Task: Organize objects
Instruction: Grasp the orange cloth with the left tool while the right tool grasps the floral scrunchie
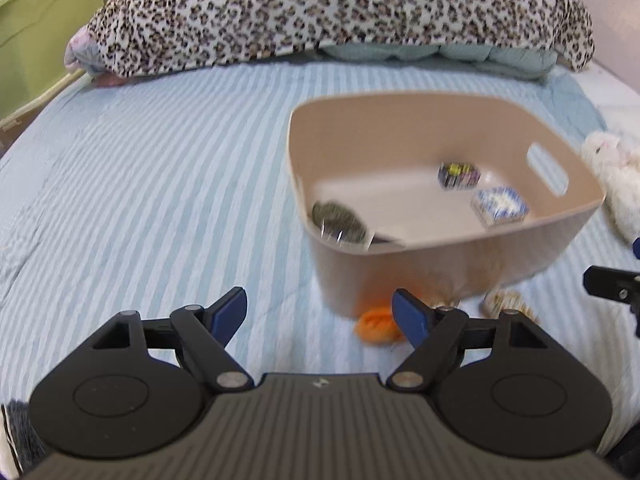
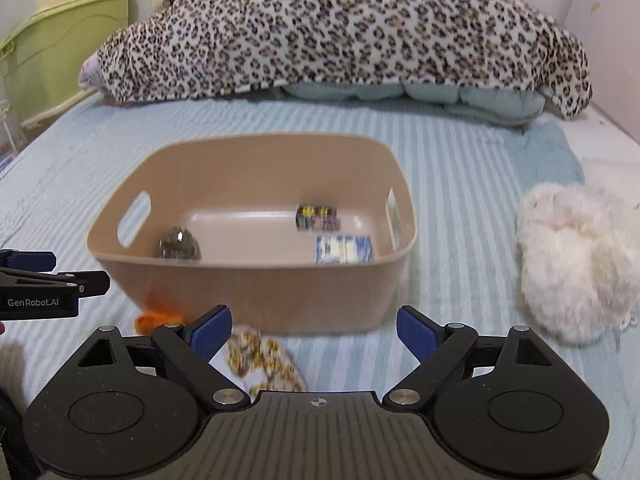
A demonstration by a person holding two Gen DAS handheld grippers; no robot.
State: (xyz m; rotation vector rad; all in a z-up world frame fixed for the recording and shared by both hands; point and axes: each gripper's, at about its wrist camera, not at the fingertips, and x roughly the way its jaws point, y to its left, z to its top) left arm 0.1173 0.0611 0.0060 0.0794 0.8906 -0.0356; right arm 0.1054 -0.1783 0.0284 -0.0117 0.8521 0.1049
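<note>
A beige plastic bin [image 1: 460, 264] [image 2: 256, 292] stands on the striped bed. Inside it lie a dark round object [image 1: 338, 220] [image 2: 178, 244], a dark battery pack [image 1: 459, 174] [image 2: 317, 217] and a blue-white box [image 1: 500, 205] [image 2: 344, 249]. An orange item [image 1: 376, 324] [image 2: 154, 320] and a yellow-patterned cloth [image 2: 262, 360] [image 1: 504, 302] lie on the bed in front of the bin. A white fluffy toy [image 2: 576, 260] [image 1: 614, 184] lies right of it. My left gripper [image 1: 320, 316] is open and empty, left of the bin's near corner. My right gripper [image 2: 314, 332] is open and empty, above the cloth.
A leopard-print blanket [image 1: 340, 12] [image 2: 340, 32] covers pillows at the bed's head. A green plastic crate [image 1: 40, 28] [image 2: 60, 44] stands at the far left beside the bed. The left gripper's body [image 2: 40, 284] shows at the right wrist view's left edge.
</note>
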